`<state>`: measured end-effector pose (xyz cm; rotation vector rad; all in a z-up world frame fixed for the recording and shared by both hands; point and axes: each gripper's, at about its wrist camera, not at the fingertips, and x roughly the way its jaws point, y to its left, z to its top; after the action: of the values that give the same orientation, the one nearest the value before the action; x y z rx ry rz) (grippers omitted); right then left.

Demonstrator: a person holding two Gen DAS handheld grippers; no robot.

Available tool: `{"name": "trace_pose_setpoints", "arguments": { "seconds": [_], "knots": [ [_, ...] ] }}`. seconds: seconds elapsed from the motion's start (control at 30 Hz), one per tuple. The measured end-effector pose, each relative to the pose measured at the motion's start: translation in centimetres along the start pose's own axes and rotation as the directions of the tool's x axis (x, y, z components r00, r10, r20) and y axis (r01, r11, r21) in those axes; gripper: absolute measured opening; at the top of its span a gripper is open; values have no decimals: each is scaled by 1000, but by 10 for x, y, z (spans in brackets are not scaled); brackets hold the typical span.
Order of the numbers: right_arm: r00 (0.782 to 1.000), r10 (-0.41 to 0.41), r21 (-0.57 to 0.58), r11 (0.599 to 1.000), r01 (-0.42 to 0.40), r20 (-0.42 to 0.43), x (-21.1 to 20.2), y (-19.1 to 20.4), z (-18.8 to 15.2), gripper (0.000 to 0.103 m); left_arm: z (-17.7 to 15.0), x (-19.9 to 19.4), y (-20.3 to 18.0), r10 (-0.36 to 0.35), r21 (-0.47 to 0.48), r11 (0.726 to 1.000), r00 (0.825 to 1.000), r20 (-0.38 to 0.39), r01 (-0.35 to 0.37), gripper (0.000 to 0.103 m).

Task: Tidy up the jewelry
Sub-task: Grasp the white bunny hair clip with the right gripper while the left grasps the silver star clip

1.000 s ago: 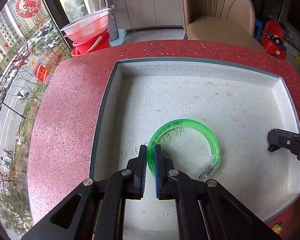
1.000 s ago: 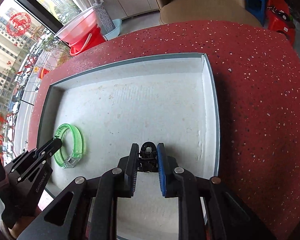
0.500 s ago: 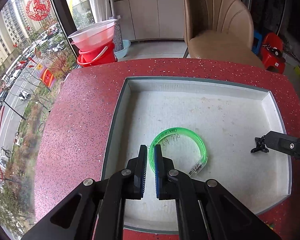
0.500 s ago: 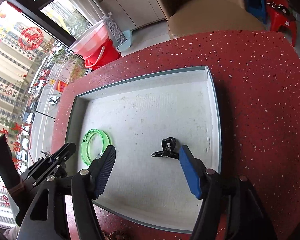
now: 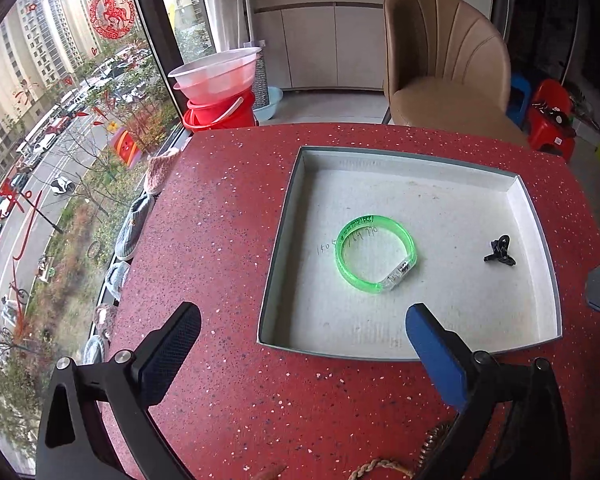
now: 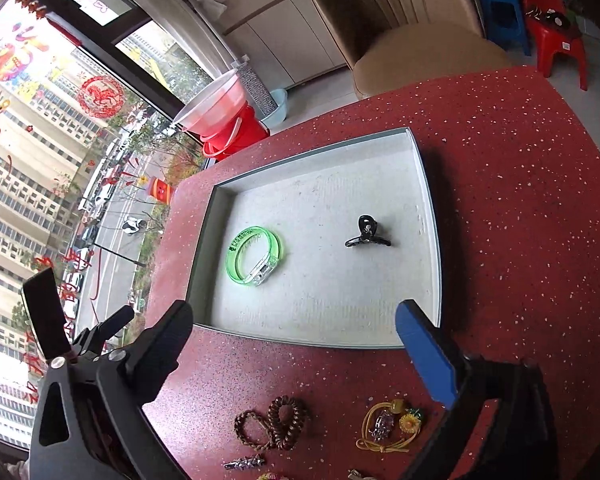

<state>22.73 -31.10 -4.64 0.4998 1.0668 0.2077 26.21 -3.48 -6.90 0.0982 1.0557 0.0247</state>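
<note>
Tray (image 6: 430,240), grey, shallow, on red speckled tabletop (image 6: 520,200): the landmark.

Inside tray, left half: green bracelet (image 6: 254,256), lying flat. Inside tray, right of bracelet, well apart from it: black hair claw (image 6: 366,234).

Left gripper (image 5: 300,344): fingers spread wide, just opened, nothing between them; above the tabletop at tray's near-left corner. Right gripper (image 6: 292,336): fingers spread wide, just opened, empty; above tray's near rim.

Near side of tray, loose on tabletop: brown coiled hair ties (image 6: 274,422), yellow charm tie (image 6: 388,424), small silver clip (image 6: 244,461).

Risks, judged: coiled ties lie touching, so a pinch may lift both; thin clip may slip from broad pads; tray's near rim may snag a low carry; new pieces may land on the bracelet.
</note>
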Motion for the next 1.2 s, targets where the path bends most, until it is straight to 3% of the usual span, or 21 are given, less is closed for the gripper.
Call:
{"name": "trace_pose_setpoints", "arguments": {
  "seconds": [0.1, 0.2, 0.53, 0.73, 0.87, 1.07, 1.2],
  "knots": [
    [998, -11, -2, 1000, 11, 58, -19, 3, -14, 103, -17, -9, 9, 25, 23, 999, 1000, 4, -25, 103],
    [998, -9, 26, 1000, 7, 65, -34, 3, -26, 103, -35, -17, 18, 28, 33, 999, 1000, -12, -28, 103],
    [991, -100, 59, 993, 105, -87, -46, -10, -85, 103, -107, -29, 49, -71, 55, 995, 987, -141, 79, 103],
    [960, -190, 35, 979, 201, -207, -35, -21, -136, 103, -149, -24, 42, -97, 69, 991, 970, -222, 115, 103],
    [932, -248, -15, 967, 253, -263, -24, -25, -160, 103, -163, -22, 31, -99, 120, 985, 969, -226, 128, 103],
    [907, -318, -123, 948, 295, -277, -13, -27, -169, 101, -167, -18, 16, -100, 227, 963, 973, -209, 148, 103],
    [893, -356, -196, 930, 310, -277, -2, -26, -165, 92, -169, -12, 10, -108, 279, 945, 970, -218, 168, 103]
  ]
}}
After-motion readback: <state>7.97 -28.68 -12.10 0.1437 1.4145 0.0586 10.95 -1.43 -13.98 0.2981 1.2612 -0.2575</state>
